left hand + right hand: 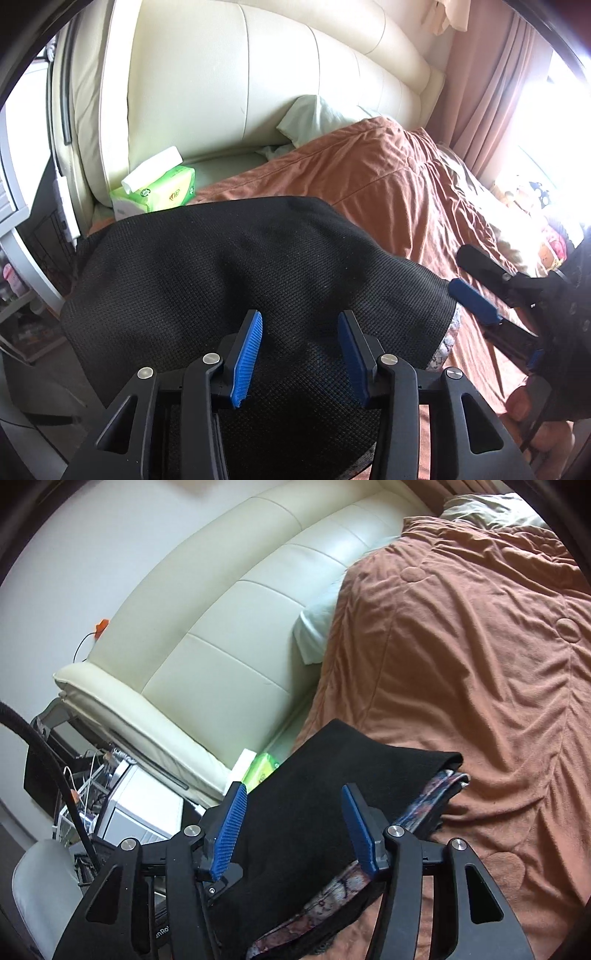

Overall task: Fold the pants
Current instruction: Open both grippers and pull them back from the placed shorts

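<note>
pants (236,273) of black textured knit lie in a folded bundle on the rust-brown bedspread (391,177), near the bed's edge by the cream padded headboard (229,74). in the right wrist view the pants (332,775) show a patterned lining or second layer along their right edge, stacked under the black top layer. the left tool (300,354) hovers just over the near part of the bundle, its blue-padded fingers spread apart with black fabric showing between them and nothing pinched. the right tool (295,830) is likewise spread, its fingers either side of the bundle's near end; whether the pads touch the cloth cannot be told. from the left wrist view the right tool (476,284) sits just beside the bundle's right corner, over the bedspread. a green tissue pack (155,192) sits against the headboard beyond the pants, and a pale pillow (314,118) pokes out from under the bedspread. pink curtains (491,85) hang at the far side.
</note>
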Available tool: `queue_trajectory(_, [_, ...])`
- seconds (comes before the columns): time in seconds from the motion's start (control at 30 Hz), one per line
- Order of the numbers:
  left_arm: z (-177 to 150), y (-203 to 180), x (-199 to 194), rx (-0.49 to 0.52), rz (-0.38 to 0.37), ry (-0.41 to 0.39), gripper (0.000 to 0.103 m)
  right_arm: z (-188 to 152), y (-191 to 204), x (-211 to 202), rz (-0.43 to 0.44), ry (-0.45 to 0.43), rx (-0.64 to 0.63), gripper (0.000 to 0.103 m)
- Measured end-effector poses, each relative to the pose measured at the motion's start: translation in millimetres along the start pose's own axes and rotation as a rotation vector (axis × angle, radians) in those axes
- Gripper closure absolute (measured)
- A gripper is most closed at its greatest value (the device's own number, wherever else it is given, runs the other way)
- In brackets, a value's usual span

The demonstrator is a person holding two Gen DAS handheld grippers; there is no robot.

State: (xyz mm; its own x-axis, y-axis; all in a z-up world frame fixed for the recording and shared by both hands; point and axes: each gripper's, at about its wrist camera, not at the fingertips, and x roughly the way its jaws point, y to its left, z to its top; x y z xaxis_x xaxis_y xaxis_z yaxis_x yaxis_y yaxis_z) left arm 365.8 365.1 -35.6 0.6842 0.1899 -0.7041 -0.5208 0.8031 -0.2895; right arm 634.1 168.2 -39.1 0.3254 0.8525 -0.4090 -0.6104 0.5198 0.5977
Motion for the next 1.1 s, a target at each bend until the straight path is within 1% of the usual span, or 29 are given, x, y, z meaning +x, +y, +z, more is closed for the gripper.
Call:
queue_trajectory(0.03, [-1, -2, 2, 0.000, -0.006, 0.008, 0.062, 0, -3, 5, -0.014, 0.022, -0.010, 0.051])
queue_trajectory(0.07, [-3, -3, 4, -0.001, -0.009, 0.018, 0.062, -1, -9, 9, -0.032, 0.039, -0.010, 0.052])
queue_trajectory(0.1, [-6, -5, 6, -0.001, -0.013, 0.028, 0.062, -2, -17, 15, -0.048, 0.057, 0.005, 0.057])
queue_trajectory(0.13, [-9, -6, 9, -0.004, -0.019, 0.041, 0.063, -3, -25, 21, -0.062, 0.076, 0.035, 0.059])
queue_trajectory(0.17, [-12, -7, 11, -0.008, -0.020, 0.055, 0.063, -2, -33, 23, -0.082, 0.088, 0.061, 0.064])
queue_trajectory(0.2, [-16, -8, 14, -0.011, -0.019, 0.069, 0.065, -1, -37, 27, -0.095, 0.089, 0.074, 0.066])
queue_trajectory(0.27, [-23, -9, 17, -0.008, -0.008, 0.081, 0.065, -6, -43, 21, -0.126, 0.086, 0.067, 0.066])
queue_trajectory(0.33, [-27, -10, 13, -0.013, -0.002, 0.082, 0.065, -10, -46, 14, -0.182, 0.101, 0.061, 0.066])
queue_trajectory(0.37, [-29, -11, 10, -0.015, -0.004, 0.084, 0.065, -11, -48, 15, -0.188, 0.117, 0.071, 0.066])
queue_trajectory(0.4, [-31, -14, 5, -0.009, -0.005, 0.080, 0.065, -12, -51, 12, -0.171, 0.122, 0.088, 0.066])
queue_trajectory(0.6, [-38, -30, -24, 0.020, -0.015, 0.059, 0.065, -17, -45, -33, -0.177, 0.094, 0.084, 0.066])
queue_trajectory(0.8, [-49, -51, -56, 0.061, -0.010, 0.038, 0.065, -24, -35, -95, -0.185, 0.038, 0.058, 0.066])
queue_trajectory(0.87, [-54, -56, -67, 0.070, -0.011, 0.032, 0.063, -27, -32, -115, -0.195, 0.033, 0.057, 0.066])
queue_trajectory(0.93, [-60, -61, -80, 0.071, -0.009, 0.021, 0.054, -28, -29, -135, -0.202, 0.029, 0.054, 0.062])
queue_trajectory(1.0, [-67, -67, -93, 0.074, -0.004, 0.000, 0.050, -31, -22, -159, -0.221, 0.003, 0.046, 0.041])
queue_trajectory(1.07, [-74, -75, -107, 0.090, -0.011, -0.020, 0.044, -35, -13, -183, -0.234, -0.030, 0.031, 0.033])
queue_trajectory(1.1, [-78, -78, -114, 0.095, -0.015, -0.028, 0.039, -38, -9, -195, -0.239, -0.038, 0.024, 0.031])
